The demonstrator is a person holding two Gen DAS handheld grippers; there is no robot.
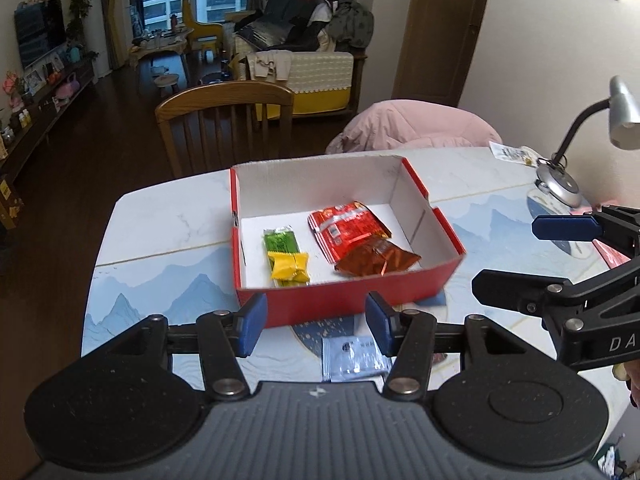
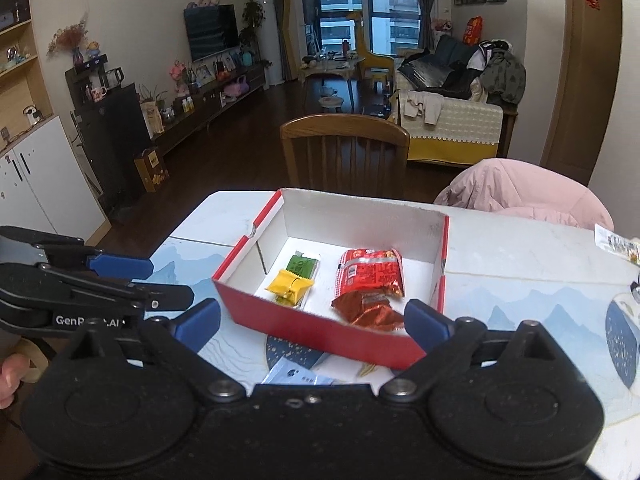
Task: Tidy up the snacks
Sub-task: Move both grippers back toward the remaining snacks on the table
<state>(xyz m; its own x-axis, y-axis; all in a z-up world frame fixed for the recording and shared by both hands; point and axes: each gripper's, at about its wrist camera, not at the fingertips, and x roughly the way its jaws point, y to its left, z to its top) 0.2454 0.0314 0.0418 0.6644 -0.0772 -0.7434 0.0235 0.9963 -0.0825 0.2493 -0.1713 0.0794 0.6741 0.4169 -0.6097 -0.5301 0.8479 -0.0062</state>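
Observation:
A red box [image 1: 344, 300] with a white inside stands on the table. In it lie a green packet [image 1: 280, 242], a yellow packet [image 1: 290, 266], a red packet [image 1: 346, 228] and a brown foil packet [image 1: 376, 260]. My left gripper [image 1: 316, 322] hovers before the box's near wall, open and holding nothing. A pale blue packet [image 1: 354, 358] lies on the table beneath it. In the right wrist view the box [image 2: 304, 320] shows the same packets, and my right gripper [image 2: 314, 322] stands wide open and empty. Each gripper shows in the other's view: right gripper [image 1: 508, 258], left gripper [image 2: 160, 282].
A desk lamp [image 1: 560, 184] stands at the table's far right, with a small packet [image 1: 512, 154] beside it. A red packet [image 1: 610, 254] lies behind the right gripper. A wooden chair [image 1: 224, 120] and a chair draped with a pink jacket [image 1: 412, 124] stand behind the table.

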